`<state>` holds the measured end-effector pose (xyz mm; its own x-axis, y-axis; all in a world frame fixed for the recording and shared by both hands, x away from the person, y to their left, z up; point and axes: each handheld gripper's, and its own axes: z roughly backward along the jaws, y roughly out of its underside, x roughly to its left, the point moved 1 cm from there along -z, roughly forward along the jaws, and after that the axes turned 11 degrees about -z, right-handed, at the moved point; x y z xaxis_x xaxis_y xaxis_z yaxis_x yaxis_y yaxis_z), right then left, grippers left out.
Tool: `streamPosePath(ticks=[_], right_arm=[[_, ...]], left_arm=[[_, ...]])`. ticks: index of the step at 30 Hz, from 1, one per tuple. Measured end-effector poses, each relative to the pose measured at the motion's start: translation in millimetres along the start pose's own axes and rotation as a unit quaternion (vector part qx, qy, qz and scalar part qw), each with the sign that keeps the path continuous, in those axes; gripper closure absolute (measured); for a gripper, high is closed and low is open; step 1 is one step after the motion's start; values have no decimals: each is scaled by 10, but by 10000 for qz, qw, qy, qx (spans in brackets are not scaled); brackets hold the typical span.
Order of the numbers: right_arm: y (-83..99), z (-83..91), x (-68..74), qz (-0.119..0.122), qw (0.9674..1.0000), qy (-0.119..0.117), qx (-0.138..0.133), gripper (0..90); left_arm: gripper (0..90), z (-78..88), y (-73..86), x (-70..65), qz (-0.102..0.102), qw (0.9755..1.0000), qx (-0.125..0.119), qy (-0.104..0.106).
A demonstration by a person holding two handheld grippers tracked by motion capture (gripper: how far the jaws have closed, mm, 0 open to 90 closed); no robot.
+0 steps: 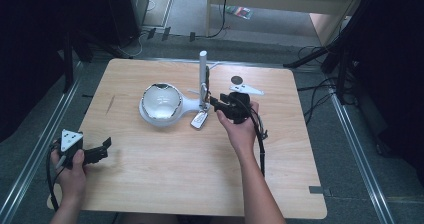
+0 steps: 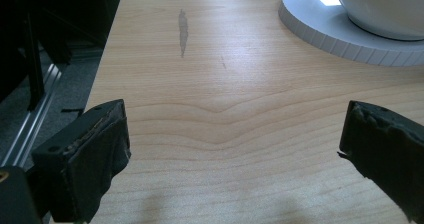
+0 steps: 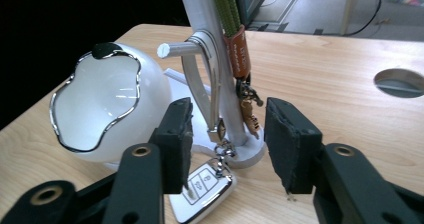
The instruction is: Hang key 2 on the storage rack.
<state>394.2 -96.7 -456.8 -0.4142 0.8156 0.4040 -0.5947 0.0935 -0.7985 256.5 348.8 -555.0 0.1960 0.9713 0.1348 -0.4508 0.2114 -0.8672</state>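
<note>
A white stand [image 1: 203, 74] [image 3: 200, 14] rises from the middle of the wooden table, joined at its foot to a round base [image 2: 320, 29] that carries a white bowl [image 1: 161, 102] [image 3: 110, 109] with a wavy silver rim. A car key fob [image 1: 199, 120] [image 3: 202, 186] lies at the stand's foot, its silver loop [image 3: 216, 99] hooked over a side peg. A green cord with a brown tag [image 3: 239, 51] hangs down the post. My right gripper [image 1: 212, 102] [image 3: 227, 134] is open just in front of the loop, pads touching nothing. My left gripper [image 1: 106, 146] [image 2: 235, 139] rests open near the table's left front corner.
A flat white three-cornered plate [image 1: 245, 89] and a dark round hole [image 1: 236, 79] [image 3: 398, 82] lie behind my right hand. The table [image 1: 150, 184] drops off to floor rails on both sides. Cables run across the floor beyond the far edge.
</note>
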Motion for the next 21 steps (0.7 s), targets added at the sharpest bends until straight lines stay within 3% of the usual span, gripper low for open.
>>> streamPosePath(ticks=[4,6,10,12,15,21], right_arm=[[9,25,-24,120,9998,99,-100,449],[16,40,-25,248,9993,258,-123,389],[43,72,4,361,9974,601,-168,192],[64,80,5,381,9955,852,-162,83],[119,93,-1,526,9901,1283,-216,43],[190,148,-94,428,9924,1150,-122,0]], left_arm=[[1,0,0,-1,-8,10000,7,-1],[2,0,0,-1,-4,10000,3,-2],[2,1,0,1,3,10000,-5,1],[2,1,0,1,-2,10000,-3,3],[1,0,0,2,5,10000,-2,4],[1,-1,0,2,9,10000,3,6]])
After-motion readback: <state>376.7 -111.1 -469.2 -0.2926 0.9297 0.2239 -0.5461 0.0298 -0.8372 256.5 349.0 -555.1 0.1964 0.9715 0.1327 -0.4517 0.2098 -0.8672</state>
